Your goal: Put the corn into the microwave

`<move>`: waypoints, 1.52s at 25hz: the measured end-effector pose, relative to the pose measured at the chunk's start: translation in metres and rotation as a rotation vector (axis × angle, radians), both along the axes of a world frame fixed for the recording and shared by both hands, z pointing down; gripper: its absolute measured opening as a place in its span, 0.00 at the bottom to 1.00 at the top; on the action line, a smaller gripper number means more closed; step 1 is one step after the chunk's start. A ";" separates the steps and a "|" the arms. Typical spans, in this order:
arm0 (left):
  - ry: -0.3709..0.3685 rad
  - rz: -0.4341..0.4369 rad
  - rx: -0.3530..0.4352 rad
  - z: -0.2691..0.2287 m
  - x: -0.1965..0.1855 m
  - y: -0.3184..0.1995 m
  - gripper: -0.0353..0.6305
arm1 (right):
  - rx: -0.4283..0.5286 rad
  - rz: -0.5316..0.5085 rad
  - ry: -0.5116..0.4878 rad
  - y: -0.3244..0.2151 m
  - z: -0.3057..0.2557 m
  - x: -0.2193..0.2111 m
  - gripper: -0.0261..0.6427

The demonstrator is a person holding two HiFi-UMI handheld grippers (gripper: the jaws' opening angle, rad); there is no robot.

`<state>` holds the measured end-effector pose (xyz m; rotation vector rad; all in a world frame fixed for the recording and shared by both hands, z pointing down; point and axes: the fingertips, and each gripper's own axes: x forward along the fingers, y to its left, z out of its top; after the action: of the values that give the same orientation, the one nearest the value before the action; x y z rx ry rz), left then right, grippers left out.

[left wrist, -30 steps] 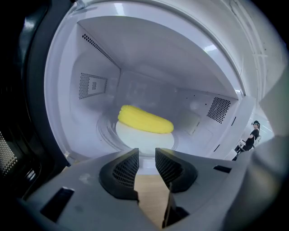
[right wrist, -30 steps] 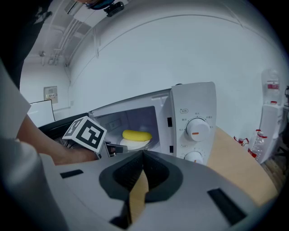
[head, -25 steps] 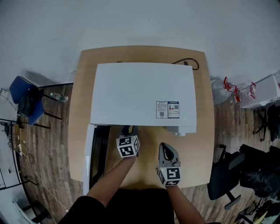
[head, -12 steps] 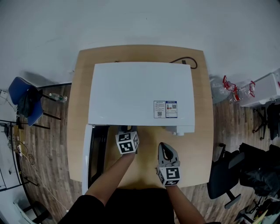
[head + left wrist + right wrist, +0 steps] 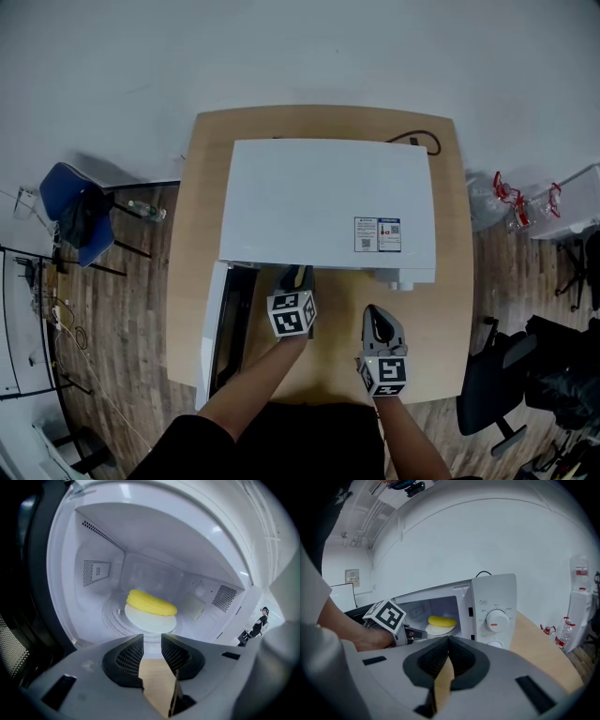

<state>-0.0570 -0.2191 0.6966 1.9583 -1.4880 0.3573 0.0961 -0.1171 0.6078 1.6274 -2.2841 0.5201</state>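
A yellow corn cob (image 5: pixel 151 603) lies on a white plate (image 5: pixel 149 620) inside the white microwave (image 5: pixel 328 202), whose door (image 5: pixel 217 328) stands open to the left. My left gripper (image 5: pixel 152 641) hovers just before the oven's opening, pointing at the corn. Its jaws stand apart with nothing between them. From the head view the left gripper (image 5: pixel 298 281) sits at the microwave's front edge. My right gripper (image 5: pixel 380 321) rests further back over the table, shut and empty. In the right gripper view the corn (image 5: pixel 442 621) shows in the cavity, beyond that gripper's (image 5: pixel 448 641) touching jaws.
The microwave fills most of the wooden table (image 5: pixel 202 234); its dial panel (image 5: pixel 497 619) is on the right of the front. A black cable (image 5: pixel 422 141) loops at the back right corner. A blue chair (image 5: pixel 75 211) stands left, a black chair (image 5: pixel 497 384) right.
The head view has shifted, so everything sits further right in the picture. Both grippers hold about the same places relative to the microwave.
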 end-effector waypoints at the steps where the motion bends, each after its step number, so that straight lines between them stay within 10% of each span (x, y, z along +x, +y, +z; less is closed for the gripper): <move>1: 0.002 0.012 0.007 -0.007 -0.001 0.007 0.22 | 0.004 0.000 0.001 0.002 -0.003 -0.001 0.13; 9: 0.063 0.075 0.009 -0.061 -0.015 0.092 0.22 | 0.053 -0.009 0.033 0.036 -0.046 -0.007 0.13; 21: 0.072 0.167 0.319 -0.187 -0.034 0.194 0.08 | 0.099 -0.002 0.033 0.097 -0.113 -0.028 0.13; 38: 0.016 0.022 0.493 -0.273 -0.032 0.220 0.08 | 0.202 -0.099 0.027 0.120 -0.180 -0.004 0.13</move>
<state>-0.0892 0.0012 0.4238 2.3459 -1.6591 -0.0256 0.0921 0.0030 0.4278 1.5878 -2.4491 0.2490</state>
